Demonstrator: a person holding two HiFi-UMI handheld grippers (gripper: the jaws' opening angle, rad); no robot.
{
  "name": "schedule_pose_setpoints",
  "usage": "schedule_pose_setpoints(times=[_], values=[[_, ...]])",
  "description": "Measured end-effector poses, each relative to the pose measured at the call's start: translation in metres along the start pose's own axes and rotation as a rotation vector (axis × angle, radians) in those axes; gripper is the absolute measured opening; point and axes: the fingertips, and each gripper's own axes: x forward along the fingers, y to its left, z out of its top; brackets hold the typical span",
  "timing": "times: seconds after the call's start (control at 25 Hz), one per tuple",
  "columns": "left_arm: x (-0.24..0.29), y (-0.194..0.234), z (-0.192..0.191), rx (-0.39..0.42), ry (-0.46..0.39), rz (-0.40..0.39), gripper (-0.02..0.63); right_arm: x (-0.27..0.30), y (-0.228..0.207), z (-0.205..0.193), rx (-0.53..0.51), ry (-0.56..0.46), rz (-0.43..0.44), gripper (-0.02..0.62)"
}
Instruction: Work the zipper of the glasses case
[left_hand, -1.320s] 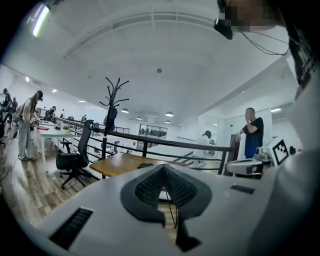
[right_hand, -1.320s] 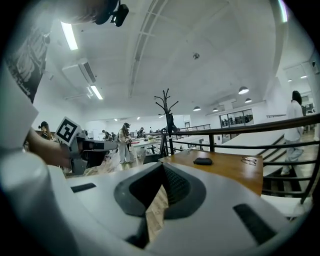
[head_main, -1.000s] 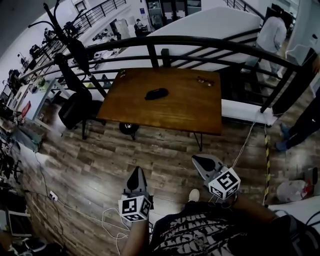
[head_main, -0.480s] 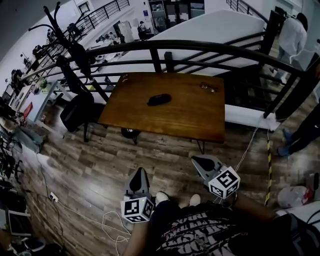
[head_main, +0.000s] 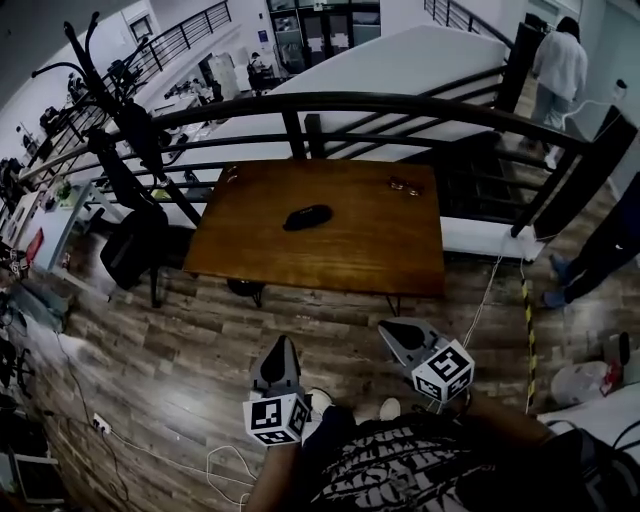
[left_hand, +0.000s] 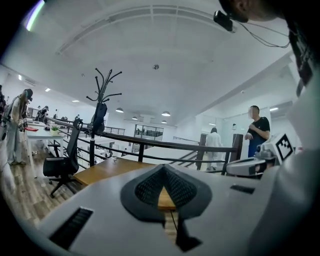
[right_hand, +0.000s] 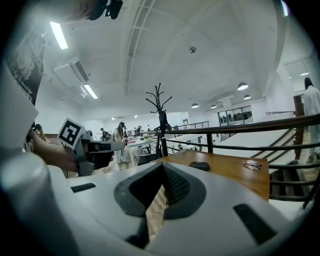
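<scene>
A dark oval glasses case (head_main: 307, 216) lies near the middle of a brown wooden table (head_main: 390, 250) ahead of me; it also shows as a small dark lump (right_hand: 199, 165) in the right gripper view. A pair of glasses (head_main: 405, 186) rests near the table's far right edge. Both grippers are held low, well short of the table and over the plank floor. My left gripper (head_main: 278, 354) is shut with nothing in it, its jaws meeting at the tip (left_hand: 163, 169). My right gripper (head_main: 396, 332) is also shut and empty (right_hand: 161, 167).
A black curved railing (head_main: 400, 105) runs behind the table. An office chair (head_main: 130, 245) and a coat stand (head_main: 110, 110) stand to the table's left. People (head_main: 558, 70) are at the far right. Cables (head_main: 225, 460) and a power strip (head_main: 100, 423) lie on the floor.
The view has shifted a little, so the table now sits slightly lower and more to the left. Both grippers keep about the same place and stay shut.
</scene>
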Motion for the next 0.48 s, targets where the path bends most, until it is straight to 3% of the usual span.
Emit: schedule_pose_setpoints(times=[0.48], values=[[0.049,0.102,0.025,-0.007,-0.003,-0.07,0.006,0.107,0.017,0.021,0.002,0.008,-0.056,-0.003]])
